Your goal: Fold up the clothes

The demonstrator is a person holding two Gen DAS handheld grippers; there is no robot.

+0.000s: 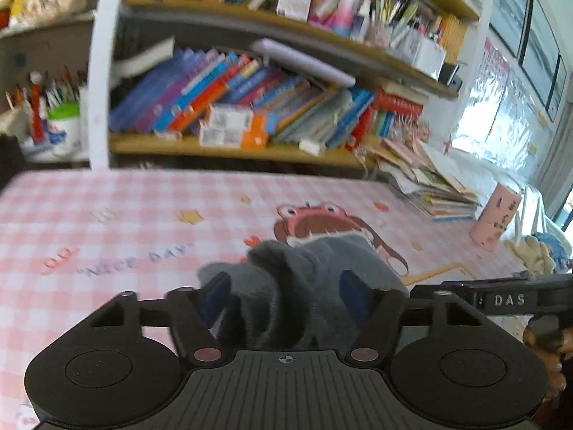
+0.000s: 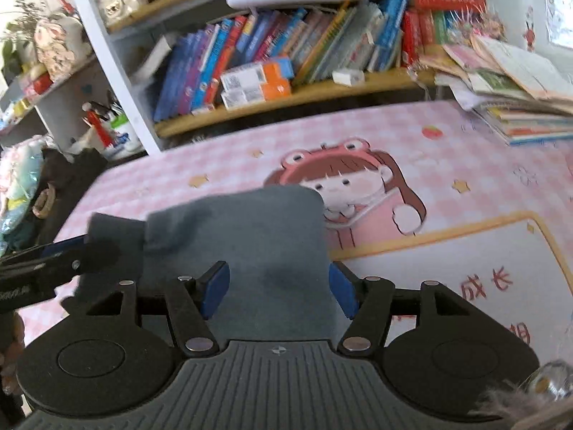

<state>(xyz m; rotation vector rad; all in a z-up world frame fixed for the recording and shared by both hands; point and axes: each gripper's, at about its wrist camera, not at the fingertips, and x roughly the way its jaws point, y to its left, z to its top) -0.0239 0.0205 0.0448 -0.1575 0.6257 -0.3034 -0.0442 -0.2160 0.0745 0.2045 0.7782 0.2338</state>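
The soft grey folded garment (image 2: 250, 236) lies mid-frame on the pink checked cartoon mat (image 1: 107, 215), bare mat at left reading "NICE DAY". The left gripper (image 1: 283, 297) straddles bunched cloth, grip unclear; the right gripper (image 2: 279, 286), stamped "DAS", stands spread.

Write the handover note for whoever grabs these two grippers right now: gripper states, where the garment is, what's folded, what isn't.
Left gripper: jaws part-way closed around a bunched fold of the grey garment; whether the pads actually pinch it is not clear.
Right gripper: open, jaws either side of the garment's near edge, pads not pressing it.
Garment: on the pink checked table mat, its right part lying flat, its left end rumpled and lifted where the left gripper has it.
Done: part of it looks laid over, judging by the smooth flat panel.
Left: flatten the bunched left end, finish the fold, square the edges.
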